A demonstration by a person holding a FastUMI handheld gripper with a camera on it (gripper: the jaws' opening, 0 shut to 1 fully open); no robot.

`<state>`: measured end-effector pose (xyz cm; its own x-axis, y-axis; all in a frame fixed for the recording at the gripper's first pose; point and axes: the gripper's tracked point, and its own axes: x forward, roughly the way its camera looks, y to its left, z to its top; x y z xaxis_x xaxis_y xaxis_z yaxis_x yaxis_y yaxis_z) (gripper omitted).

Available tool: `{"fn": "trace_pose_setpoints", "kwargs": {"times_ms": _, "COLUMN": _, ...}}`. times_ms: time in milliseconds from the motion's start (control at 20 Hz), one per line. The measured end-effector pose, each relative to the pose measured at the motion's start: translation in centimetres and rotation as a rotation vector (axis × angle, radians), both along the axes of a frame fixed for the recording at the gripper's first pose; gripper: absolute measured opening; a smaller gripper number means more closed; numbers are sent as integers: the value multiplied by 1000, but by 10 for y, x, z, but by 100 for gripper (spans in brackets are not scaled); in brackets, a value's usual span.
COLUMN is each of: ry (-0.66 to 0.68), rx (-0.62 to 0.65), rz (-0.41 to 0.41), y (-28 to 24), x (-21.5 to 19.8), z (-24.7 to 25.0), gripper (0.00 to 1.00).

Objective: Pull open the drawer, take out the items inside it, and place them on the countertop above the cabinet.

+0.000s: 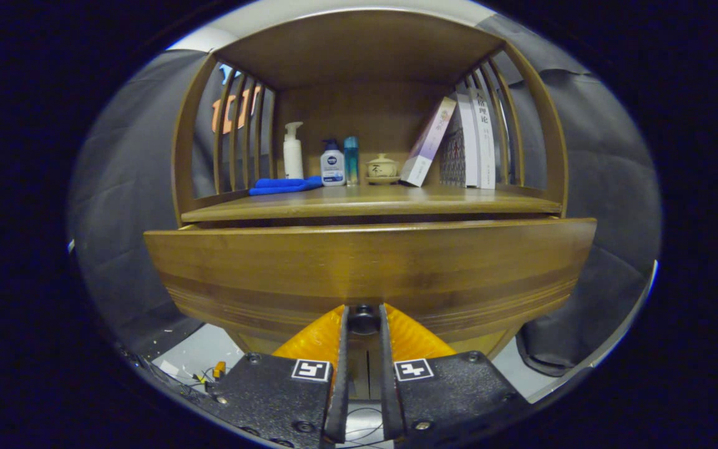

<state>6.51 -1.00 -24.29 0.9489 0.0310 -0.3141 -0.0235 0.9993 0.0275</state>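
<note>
Gripping the small dark knob (363, 317) at the lower middle of the drawer (368, 268) front, the tool (363, 324) has its two fingers (338, 374) drawn in narrow, one pressed to each side of the knob; the drawer front stands forward of the cabinet (368, 68), its top edge clear of the shelf lip above, so it is pulled out some way, though what lies inside it cannot be seen from this low angle; just above the drawer runs the countertop (371, 202), a wooden board under the cabinet's arched roof, with slatted rails at both ends; toward the left end of the countertop lies a folded blue cloth (284, 185), touching or nearly touching a white pump bottle (293, 153) that stands upright behind it; just right of that stands a smaller bottle (333, 165) with a dark cap, and beside it a slim teal bottle (351, 161), both upright; near the middle back sits a small lidded cup (382, 168) on a saucer; toward the right end a few books (474, 140) stand against the rails, with one book (427, 143) leaning on them; below the cabinet, left of the fingers, a pale floor (200, 355) shows with some loose wires.
</note>
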Motion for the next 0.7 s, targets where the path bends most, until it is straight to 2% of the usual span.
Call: {"fn": "trace_pose_setpoints", "kwargs": {"times_ms": 700, "ry": 14, "rx": 6, "rz": 43, "y": -1, "x": -107, "z": -10, "gripper": 25}}
